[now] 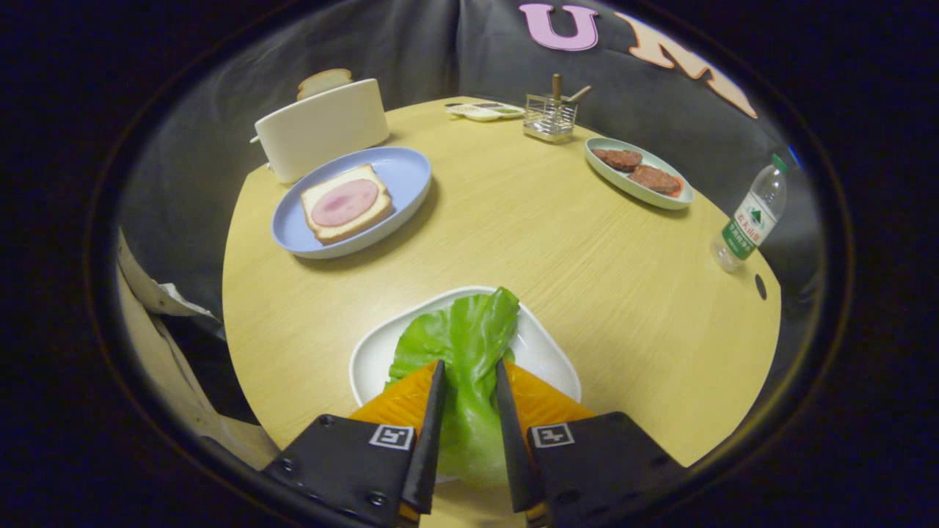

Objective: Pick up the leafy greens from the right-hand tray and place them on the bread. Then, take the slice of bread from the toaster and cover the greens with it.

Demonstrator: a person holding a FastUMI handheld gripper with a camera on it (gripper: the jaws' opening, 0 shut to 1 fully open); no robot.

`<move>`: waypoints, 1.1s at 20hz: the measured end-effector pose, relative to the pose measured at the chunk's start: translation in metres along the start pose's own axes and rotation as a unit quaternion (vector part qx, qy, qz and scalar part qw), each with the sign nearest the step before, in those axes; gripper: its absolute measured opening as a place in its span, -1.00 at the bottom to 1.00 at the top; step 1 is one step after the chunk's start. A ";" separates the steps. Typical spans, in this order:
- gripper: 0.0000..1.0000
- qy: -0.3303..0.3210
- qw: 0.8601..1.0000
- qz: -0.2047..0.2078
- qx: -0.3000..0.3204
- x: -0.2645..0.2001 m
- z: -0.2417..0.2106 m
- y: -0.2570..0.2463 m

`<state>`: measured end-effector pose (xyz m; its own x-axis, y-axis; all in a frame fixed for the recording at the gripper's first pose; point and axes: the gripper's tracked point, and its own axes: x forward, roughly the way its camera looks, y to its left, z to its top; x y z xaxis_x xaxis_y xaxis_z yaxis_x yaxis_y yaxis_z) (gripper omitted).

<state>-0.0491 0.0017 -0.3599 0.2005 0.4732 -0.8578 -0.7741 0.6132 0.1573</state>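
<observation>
The round, pale wooden worktop carries everything, with the dishes spread well apart around its edge so each can be reached without disturbing another. At the far left stands the boxy white toaster, with the rounded top of a slice of bread poking up from its slot, ready to be lifted out as the sandwich lid. Just in front of it sits the round, pale blue plate, holding a square slice of white bread laid flat with a pink round of ham on top; its face is open upward, so it can take the greens.

Nearest the gripper is the white, rounded-square tray, and on it lies the crinkled, bright green lettuce leaf. The gripper hangs low over this tray, its jaws narrowed to a small gap with the near end of the leaf running between them. They appear to press its edges, so the leaf is probably pinched, though it seems to rest on the tray, not yet lifted.

Across the worktop lie an oval, pale green dish with two brown patties, a clear plastic bottle and a small wire rack.
</observation>
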 end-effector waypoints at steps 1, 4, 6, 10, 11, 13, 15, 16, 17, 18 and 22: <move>-0.06 -0.001 1.000 -0.007 -0.002 0.001 0.000 0.000; -0.46 -0.003 1.000 -0.022 -0.013 -0.005 0.001 -0.001; -0.73 0.000 1.000 -0.017 -0.007 -0.004 0.002 0.004; -0.87 -0.012 0.999 -0.029 -0.008 -0.015 0.012 0.006; -0.87 -0.017 0.999 -0.032 -0.008 -0.018 0.015 0.007; -0.87 -0.026 0.999 -0.037 -0.007 -0.025 0.023 0.011; -0.86 -0.037 0.998 -0.043 -0.007 -0.033 0.032 0.015; -0.86 -0.041 0.998 -0.046 -0.005 -0.037 0.036 0.017; -0.86 -0.047 0.998 -0.050 -0.001 -0.041 0.041 0.019; -0.86 -0.053 0.997 -0.053 0.003 -0.044 0.047 0.022; -0.86 -0.070 0.996 -0.060 0.013 -0.054 0.065 0.035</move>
<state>-0.0481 0.0384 -0.2760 0.3746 0.4778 -0.7946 -0.7243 0.6858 0.0709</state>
